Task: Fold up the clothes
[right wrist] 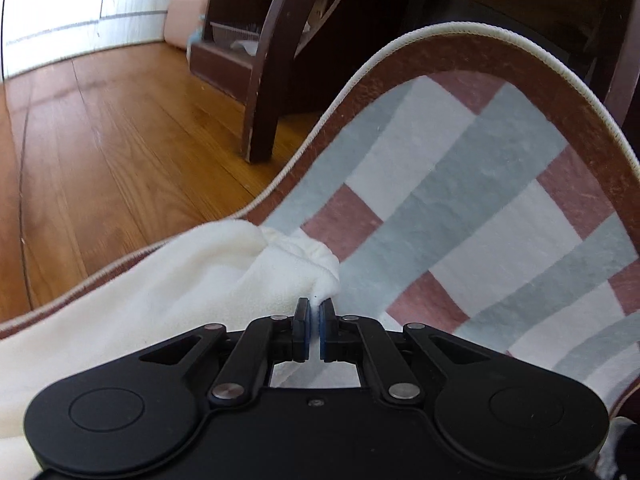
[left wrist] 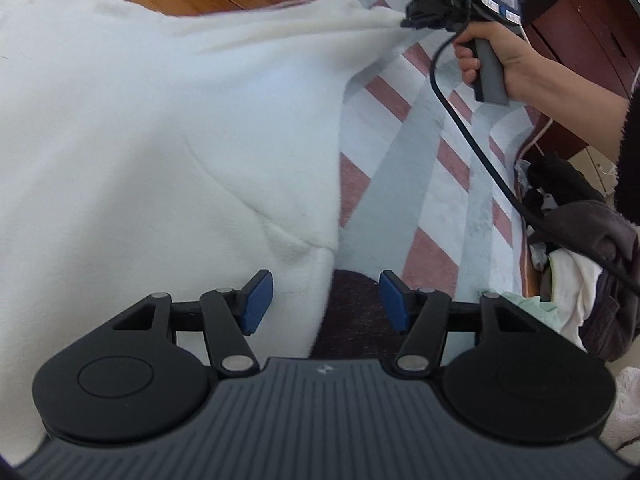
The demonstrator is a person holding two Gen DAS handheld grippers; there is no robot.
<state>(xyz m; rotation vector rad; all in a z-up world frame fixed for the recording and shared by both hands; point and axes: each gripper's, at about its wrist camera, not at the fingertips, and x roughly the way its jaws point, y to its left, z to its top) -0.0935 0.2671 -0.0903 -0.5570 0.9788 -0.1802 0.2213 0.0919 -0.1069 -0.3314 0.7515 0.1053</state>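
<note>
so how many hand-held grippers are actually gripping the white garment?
1. The right hand-held gripper is shut on a bunched corner of the white garment. The left hand-held gripper is open over its near edge, holding nothing.

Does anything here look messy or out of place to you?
Mostly the heap of dark and pale clothes dumped at the rug's edge, unfolded, with a black cable trailing across it. The white garment is stretched unevenly, one corner bunched in the shut right gripper.
</note>
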